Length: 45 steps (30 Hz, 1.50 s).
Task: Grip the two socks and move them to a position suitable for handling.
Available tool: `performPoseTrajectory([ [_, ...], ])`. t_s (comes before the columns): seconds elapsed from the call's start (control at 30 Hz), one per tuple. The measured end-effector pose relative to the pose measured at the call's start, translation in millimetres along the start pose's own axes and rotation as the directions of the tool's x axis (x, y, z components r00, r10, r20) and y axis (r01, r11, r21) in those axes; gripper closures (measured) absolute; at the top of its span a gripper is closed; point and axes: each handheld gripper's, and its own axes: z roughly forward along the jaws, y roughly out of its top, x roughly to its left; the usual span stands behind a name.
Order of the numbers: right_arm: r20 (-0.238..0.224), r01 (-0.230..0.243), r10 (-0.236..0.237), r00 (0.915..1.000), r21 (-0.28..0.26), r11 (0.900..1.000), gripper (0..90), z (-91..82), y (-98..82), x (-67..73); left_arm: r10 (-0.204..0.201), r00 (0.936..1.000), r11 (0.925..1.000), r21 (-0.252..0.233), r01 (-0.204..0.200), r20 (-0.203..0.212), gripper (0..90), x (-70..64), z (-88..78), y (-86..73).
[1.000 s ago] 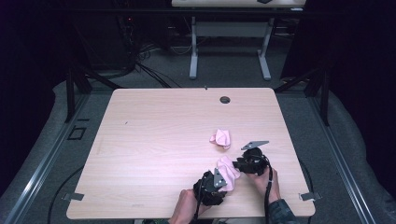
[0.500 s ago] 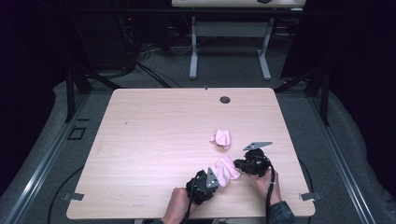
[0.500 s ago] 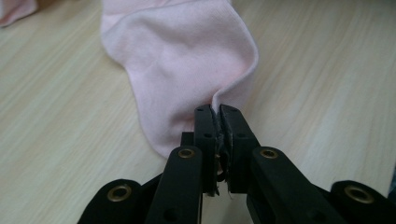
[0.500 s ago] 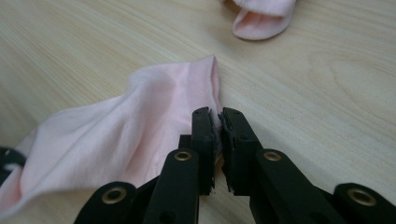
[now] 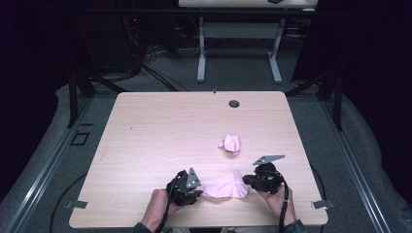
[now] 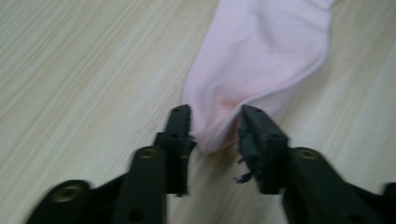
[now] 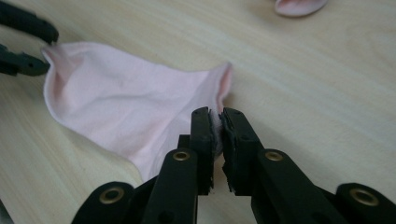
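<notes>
A pink sock lies flat near the bench's front edge. The right claw pinches one end; the left claw, just opened, straddles the other (pads not pressing). A second bunched sock sits beyond.

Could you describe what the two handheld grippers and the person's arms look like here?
Both the left gripper and the right gripper are black, each with a grey three-cornered plate on top. Their fingers are flat black bars joined by brass-coloured rivets. A black cable trails from each along the forearm. Dark sleeve cuffs show at the bottom edge.
</notes>
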Motion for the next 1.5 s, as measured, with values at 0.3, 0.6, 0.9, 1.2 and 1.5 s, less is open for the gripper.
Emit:
performPoseTrajectory([
  [0.3,0.009,-0.027,0.027,0.9996,-0.052,0.998,66.6,-7.7,-4.3,-0.7,-0.194,0.981,0.9773,-0.086,0.193,-0.002,36.1,18.9,-31.9,-9.6],
  [0.6,0.046,0.007,-0.007,0.9989,-0.015,1.0,65.4,6.6,-9.7,3.6,-0.272,0.9622,0.9618,0.028,0.272,-0.015,44.0,22.6,2.6,8.2],
  [0.9,0.056,0.054,-0.056,0.9969,0.02,0.998,76.5,17.7,-12.4,10.2,-0.229,0.9729,0.9683,0.095,0.231,-0.028,67.6,14.6,13.0,8.6],
  [1.2,0.024,0.06,-0.061,0.9979,0.029,0.998,83.8,15.2,-17.5,14.9,-0.235,0.9719,0.9689,0.077,0.235,-0.008,88.4,15.1,9.7,-1.8],
  [1.5,0.012,0.059,-0.06,0.9981,0.047,0.997,84.0,11.5,-21.3,16.9,-0.242,0.9702,0.9691,0.051,0.241,0.01,85.1,7.3,1.4,-13.9],
])
